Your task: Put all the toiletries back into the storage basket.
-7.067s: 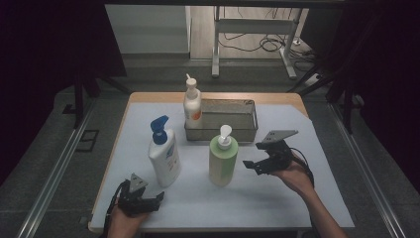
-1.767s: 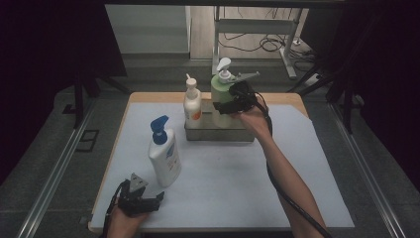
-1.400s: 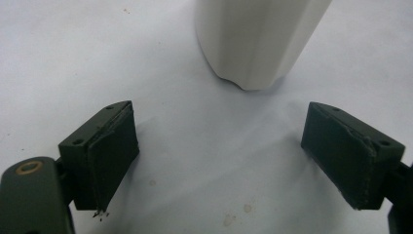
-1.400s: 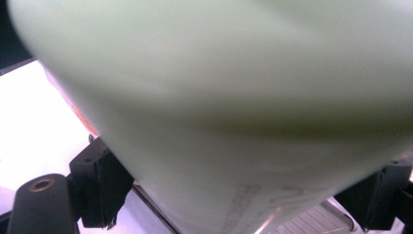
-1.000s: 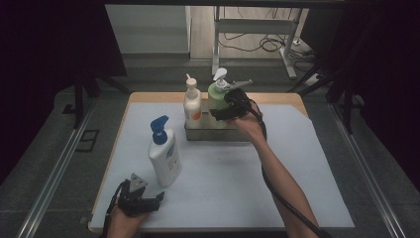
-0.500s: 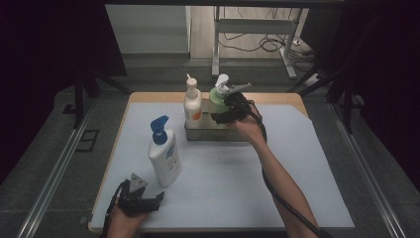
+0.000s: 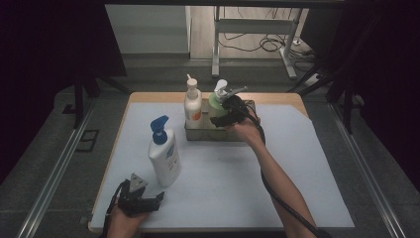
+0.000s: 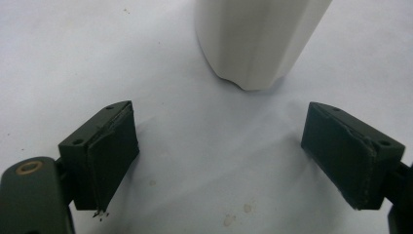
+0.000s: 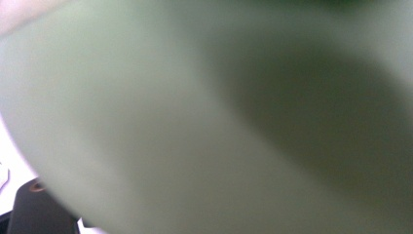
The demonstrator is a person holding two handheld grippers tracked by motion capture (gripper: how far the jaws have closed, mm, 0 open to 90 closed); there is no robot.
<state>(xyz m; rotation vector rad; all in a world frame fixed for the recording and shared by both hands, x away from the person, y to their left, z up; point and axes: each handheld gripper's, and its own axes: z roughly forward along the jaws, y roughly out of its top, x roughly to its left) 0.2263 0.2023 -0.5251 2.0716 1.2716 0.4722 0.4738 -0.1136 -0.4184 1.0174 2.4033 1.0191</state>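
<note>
Green bottle (image 7: 216, 110) pinched in right claw (image 7: 227, 113), standing inside metal basket (image 7: 218, 134); left claw (image 7: 144, 203) spread.

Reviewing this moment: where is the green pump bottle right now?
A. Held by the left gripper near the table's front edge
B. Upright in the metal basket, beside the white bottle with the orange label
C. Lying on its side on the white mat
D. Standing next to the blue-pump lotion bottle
B: the green pump bottle stands upright in the metal basket beside the white bottle with the orange label, with the right gripper closed around it.
</note>
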